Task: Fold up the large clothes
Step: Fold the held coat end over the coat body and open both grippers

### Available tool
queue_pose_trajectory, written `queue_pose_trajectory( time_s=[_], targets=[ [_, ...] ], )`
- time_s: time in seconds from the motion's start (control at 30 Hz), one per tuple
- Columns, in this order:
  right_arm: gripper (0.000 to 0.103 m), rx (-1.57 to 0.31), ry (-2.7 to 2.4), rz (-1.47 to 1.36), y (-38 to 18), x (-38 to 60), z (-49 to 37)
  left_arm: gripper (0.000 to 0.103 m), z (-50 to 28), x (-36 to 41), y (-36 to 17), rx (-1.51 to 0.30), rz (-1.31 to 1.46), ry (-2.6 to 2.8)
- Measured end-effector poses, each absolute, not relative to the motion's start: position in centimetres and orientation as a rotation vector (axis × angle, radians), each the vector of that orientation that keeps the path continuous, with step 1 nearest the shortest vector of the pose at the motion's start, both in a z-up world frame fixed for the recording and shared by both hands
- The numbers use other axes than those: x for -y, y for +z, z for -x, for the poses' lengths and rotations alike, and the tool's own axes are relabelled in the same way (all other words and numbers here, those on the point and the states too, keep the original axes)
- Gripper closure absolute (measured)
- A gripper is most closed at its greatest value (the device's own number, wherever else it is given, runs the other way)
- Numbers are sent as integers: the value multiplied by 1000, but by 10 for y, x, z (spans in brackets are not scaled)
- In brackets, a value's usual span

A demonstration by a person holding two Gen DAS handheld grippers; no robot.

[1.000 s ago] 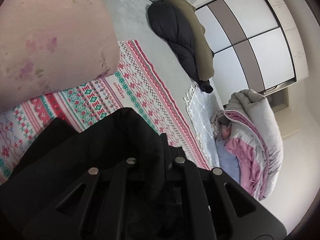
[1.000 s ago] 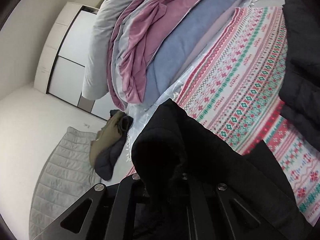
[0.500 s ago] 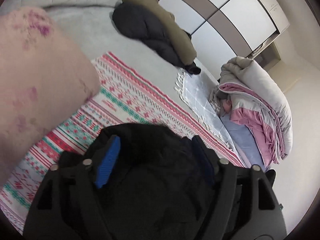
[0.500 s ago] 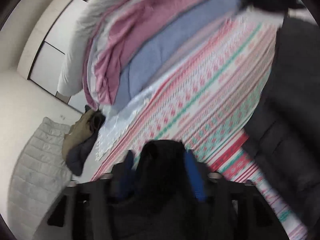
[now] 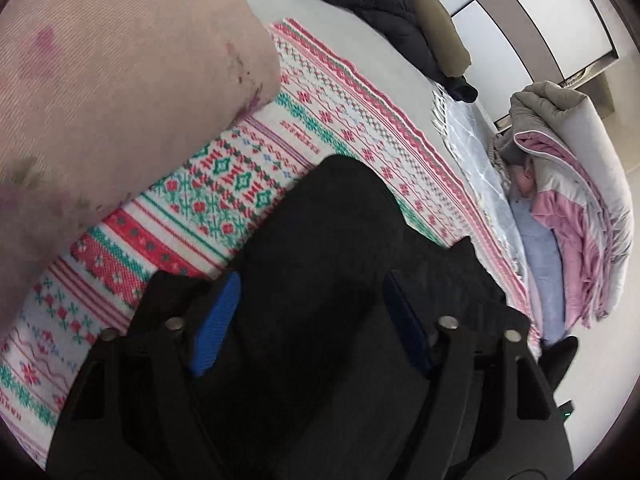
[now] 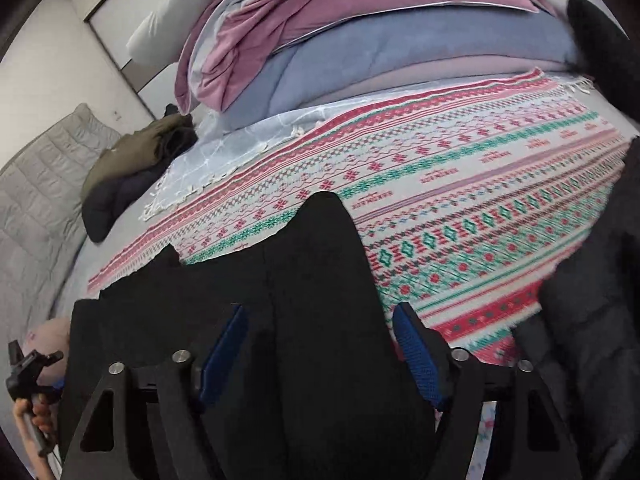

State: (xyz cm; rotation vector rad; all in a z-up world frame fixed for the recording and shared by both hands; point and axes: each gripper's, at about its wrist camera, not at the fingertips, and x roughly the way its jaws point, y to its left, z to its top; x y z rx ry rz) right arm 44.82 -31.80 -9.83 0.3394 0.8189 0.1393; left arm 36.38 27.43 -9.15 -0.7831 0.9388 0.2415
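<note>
A large black garment (image 5: pixel 332 248) lies on a red, green and white patterned blanket (image 5: pixel 240 172). It also shows in the right wrist view (image 6: pixel 316 280) on the same blanket (image 6: pixel 460 208). My left gripper (image 5: pixel 310 300) is open, its blue pads (image 5: pixel 216 320) spread either side of the black cloth. My right gripper (image 6: pixel 320 340) is open too, its blue pads (image 6: pixel 416 356) wide apart over the garment's edge. The cloth lies between both pairs of jaws, not pinched.
A pink floral sleeve (image 5: pixel 100 80) fills the upper left. A black and olive jacket pile (image 5: pixel 400 12) lies far on the bed. Folded pink, grey and blue quilts (image 6: pixel 360 40) stack at the blanket's end. Another dark garment (image 6: pixel 592 320) lies at right. Wardrobe doors (image 5: pixel 540 8) stand behind.
Both grippers were shut on the black garment one second ago. They have since opened and let it go, and it now lies on the blanket.
</note>
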Motion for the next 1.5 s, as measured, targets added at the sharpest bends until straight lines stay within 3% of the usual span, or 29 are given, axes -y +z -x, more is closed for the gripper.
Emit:
queue_pose_trajectory(
  time_s=[0.03,0.07,0.1,0.43,0.63,0.7,0.8,0.87,1.13,1.2,1.27,1.33,1.37,1.4,1.43,1.47,1.5],
  targets=[
    [47,-830,159,-321,-102,314,-455,67,-365,-272,-91,-943,756,252],
    [74,-846,176,-307,-104,311,-460,97,-368,-270,-93,-963,714,265],
    [94,-873,185,-292,-109,307,-466,98,-368,-270,-94,-962,708,266],
    [96,-765,182,-295,-85,311,-453,100,-355,-276,-62,-858,633,253],
    [93,-792,172,-276,-87,306,-456,98,-366,-276,-79,-926,631,241],
    [89,-840,201,-257,-98,302,-460,80,-368,-273,-83,-962,613,219],
    [72,-822,251,-253,-105,301,-455,66,-372,-262,-81,-979,563,196],
    [60,-797,279,-288,-107,304,-451,62,-372,-260,-80,-973,565,199],
    [60,-857,226,-251,-118,298,-460,54,-375,-255,-74,-990,358,407],
    [60,-851,229,-258,-119,299,-459,46,-377,-249,-73,-993,394,293],
    [61,-855,221,-245,-120,296,-459,45,-381,-243,-79,-1017,430,206],
    [66,-852,216,-227,-120,293,-460,42,-384,-241,-85,-1023,407,232],
    [75,-844,217,-216,-118,291,-458,42,-384,-240,-90,-1018,392,235],
    [83,-835,213,-207,-117,290,-457,45,-384,-239,-92,-1016,383,234],
    [87,-819,203,-196,-114,288,-454,54,-384,-238,-93,-1013,370,236],
    [92,-801,191,-183,-111,287,-451,92,-384,-239,-91,-1012,362,248],
    [94,-784,179,-170,-108,284,-449,99,-383,-240,-88,-1012,361,280]
  ],
)
